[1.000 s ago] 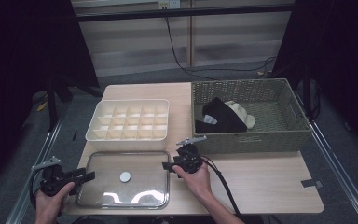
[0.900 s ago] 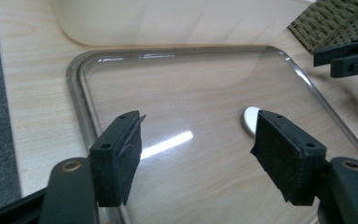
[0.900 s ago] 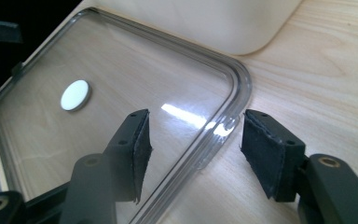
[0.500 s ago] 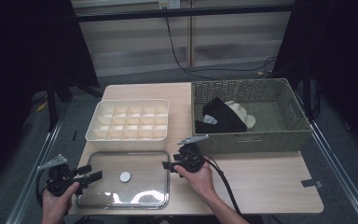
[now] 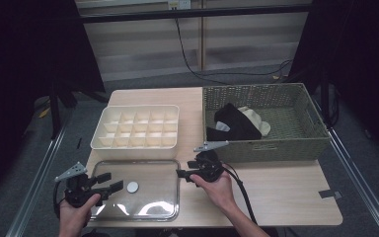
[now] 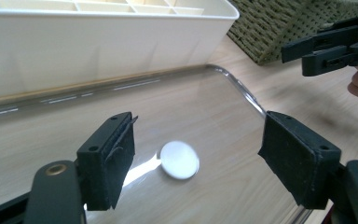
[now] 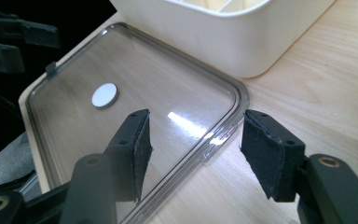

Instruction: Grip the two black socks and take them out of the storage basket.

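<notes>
A clear lid (image 5: 148,197) lies flat on the table near its front edge, with a small white disc (image 5: 132,186) at its middle. My left gripper (image 5: 109,181) hovers over the lid's left part. Its jaws have just been opening and hold nothing. In the left gripper view the disc (image 6: 179,159) lies on the lid (image 6: 191,107) below the gap of the left gripper (image 6: 203,161). My right gripper (image 5: 181,175) is open at the lid's right edge. The right gripper view has the lid's corner (image 7: 228,116) under the gap of the right gripper (image 7: 196,149), untouched.
A cream compartment box (image 5: 135,145) stands right behind the lid. To its right a wicker basket (image 5: 276,148) holds a black cloth (image 5: 232,123) and a cream one (image 5: 254,118). Bare wooden table (image 5: 286,192) stretches right of my right hand.
The left gripper has shifted right, over the lid's left part, and its jaws stand wider apart. The right gripper has barely moved.
</notes>
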